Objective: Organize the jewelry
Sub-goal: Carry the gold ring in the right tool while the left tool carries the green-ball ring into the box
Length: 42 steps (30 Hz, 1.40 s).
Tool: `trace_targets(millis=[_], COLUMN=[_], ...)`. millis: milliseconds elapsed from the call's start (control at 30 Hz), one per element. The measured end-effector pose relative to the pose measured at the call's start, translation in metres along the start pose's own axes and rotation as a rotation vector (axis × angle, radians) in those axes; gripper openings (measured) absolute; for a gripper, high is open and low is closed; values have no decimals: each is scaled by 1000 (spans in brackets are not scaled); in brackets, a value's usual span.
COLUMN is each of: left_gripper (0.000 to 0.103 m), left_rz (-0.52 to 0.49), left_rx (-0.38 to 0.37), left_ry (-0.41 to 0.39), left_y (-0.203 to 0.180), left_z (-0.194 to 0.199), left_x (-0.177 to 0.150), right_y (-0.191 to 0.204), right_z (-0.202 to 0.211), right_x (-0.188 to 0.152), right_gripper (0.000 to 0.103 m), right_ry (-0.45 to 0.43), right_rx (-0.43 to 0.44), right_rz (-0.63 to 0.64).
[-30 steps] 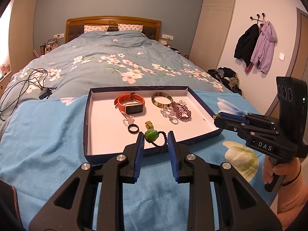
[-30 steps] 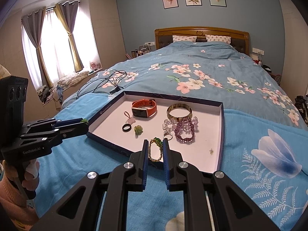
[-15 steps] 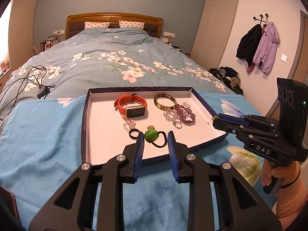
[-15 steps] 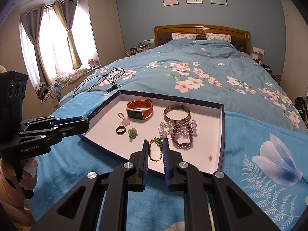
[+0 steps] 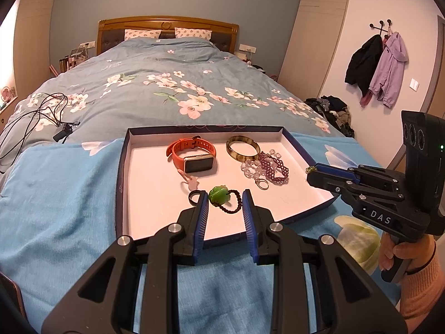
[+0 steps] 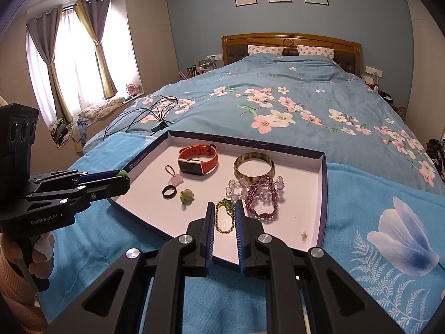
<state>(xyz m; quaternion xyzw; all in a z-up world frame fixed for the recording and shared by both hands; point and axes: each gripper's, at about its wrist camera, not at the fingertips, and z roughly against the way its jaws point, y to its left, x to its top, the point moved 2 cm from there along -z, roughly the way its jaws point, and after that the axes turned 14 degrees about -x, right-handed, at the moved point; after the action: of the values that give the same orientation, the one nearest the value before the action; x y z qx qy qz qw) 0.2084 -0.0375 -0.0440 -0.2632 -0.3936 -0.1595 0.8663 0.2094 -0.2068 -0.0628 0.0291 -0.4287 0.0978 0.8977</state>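
I see a shallow navy tray (image 6: pixel 324 194) with a white floor lying flat on the bed. Inside it, at 11 o'clock, an orange smartwatch (image 6: pixel 198 159) stands on edge. At 1 o'clock lies an amber bangle (image 6: pixel 254 167), touching purple and clear bead bracelets (image 6: pixel 261 194). Near the middle lie a black ring (image 6: pixel 169 192), a pink charm (image 6: pixel 174 178) and a green pendant (image 6: pixel 186 196). At 6 o'clock lies a gold chain (image 6: pixel 224 217).

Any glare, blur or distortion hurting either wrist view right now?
Right wrist view: the curtained window blows out white, yet the white-lined jewelry tray stays sharp. Left wrist view: even indoor light, no glare. Both: fisheye bending and dark corners.
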Motion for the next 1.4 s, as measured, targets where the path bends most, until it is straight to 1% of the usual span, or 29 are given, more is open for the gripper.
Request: trace_targets(millis=[900,1200,1400], left_gripper=[25,25,25], left_rz=[2,5,2], left_rx=[7,17,18], left_ry=[3,20,21], left_y=[5,14,13], left_z=[-7,-18,-20], left_x=[4,7,7], right_y=[1,1,1], right_z=[-20,-26,-30], right_x=[4,4,4], right_gripper=[13,13,13], right_ry=[30,47,57], right_rx=[-8,-9,-9], right_rz=[13,13,11])
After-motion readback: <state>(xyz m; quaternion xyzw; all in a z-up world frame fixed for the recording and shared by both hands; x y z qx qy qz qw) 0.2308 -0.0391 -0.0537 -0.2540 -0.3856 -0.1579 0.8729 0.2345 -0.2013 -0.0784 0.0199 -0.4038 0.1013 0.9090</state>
